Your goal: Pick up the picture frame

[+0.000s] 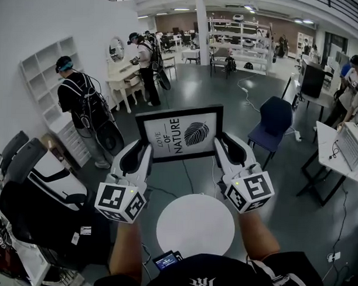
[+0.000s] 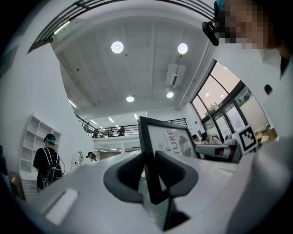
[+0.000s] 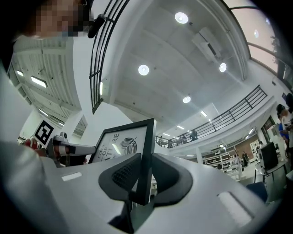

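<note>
Between the jaws of the left gripper, at the lower centre of the left gripper view, one black side edge of the picture frame is sitting. Both dark pads are pressing on it, so these jaws are gripping the frame. The frame is rising upright from the jaws and extending toward the right of that view.

Between the jaws of the right gripper, at the lower centre of the right gripper view, the opposite side edge of the frame is being clamped, with one pad on each face. The frame is extending toward the left of that view.

At the centre of the head view, the frame is hanging in the air, with its printed face, a leaf and lettering, turned toward the camera. The left gripper is holding its lower left corner and the right gripper its lower right corner. A marker cube is showing at the near end of each gripper. Lower in the picture, a round white surface is standing apart from the frame. Farther out, a blue chair is standing at the right. A person in black is standing at the left beside a white shelf unit.
</note>
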Action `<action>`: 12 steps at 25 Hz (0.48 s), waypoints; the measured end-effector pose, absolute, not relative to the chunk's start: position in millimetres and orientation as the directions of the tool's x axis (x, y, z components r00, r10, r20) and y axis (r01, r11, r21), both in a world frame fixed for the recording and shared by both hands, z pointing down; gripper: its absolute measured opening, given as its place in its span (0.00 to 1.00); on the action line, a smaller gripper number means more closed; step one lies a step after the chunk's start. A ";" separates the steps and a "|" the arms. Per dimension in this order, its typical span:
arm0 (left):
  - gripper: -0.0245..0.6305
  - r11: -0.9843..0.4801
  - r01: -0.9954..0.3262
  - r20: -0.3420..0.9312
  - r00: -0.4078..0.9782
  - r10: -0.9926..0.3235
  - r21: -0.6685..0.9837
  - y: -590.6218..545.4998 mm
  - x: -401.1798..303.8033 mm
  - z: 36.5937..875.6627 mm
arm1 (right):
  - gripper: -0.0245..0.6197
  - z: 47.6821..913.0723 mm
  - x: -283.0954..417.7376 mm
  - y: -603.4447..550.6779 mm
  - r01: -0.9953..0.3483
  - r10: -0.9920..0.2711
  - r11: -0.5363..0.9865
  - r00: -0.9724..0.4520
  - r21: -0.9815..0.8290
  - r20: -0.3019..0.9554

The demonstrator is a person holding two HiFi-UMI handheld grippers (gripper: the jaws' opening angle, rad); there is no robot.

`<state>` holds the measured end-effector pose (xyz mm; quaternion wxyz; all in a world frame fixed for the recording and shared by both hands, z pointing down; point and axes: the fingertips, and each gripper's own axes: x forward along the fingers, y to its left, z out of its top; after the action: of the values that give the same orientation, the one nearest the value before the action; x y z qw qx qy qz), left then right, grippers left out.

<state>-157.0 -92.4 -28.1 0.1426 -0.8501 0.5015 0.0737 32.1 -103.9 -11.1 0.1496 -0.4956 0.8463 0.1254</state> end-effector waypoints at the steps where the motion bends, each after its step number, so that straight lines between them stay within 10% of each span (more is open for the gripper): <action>1: 0.16 -0.459 -0.872 -0.278 0.489 -0.826 -0.169 -90.5 -156.7 -31.4 | 0.15 -13.8 32.4 -103.4 -0.875 -0.799 0.479 -0.465 0.064 -0.381; 12: 0.16 -0.457 -0.875 -0.297 0.484 -0.823 -0.160 -91.1 -141.6 -67.7 | 0.15 -53.6 48.2 -107.1 -0.853 -0.775 0.517 -0.503 0.075 -0.382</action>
<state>-141.6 -91.1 -67.7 0.1464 -0.8489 0.5001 0.0886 48.2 -107.1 -53.6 0.1519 -0.4747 0.8575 0.1279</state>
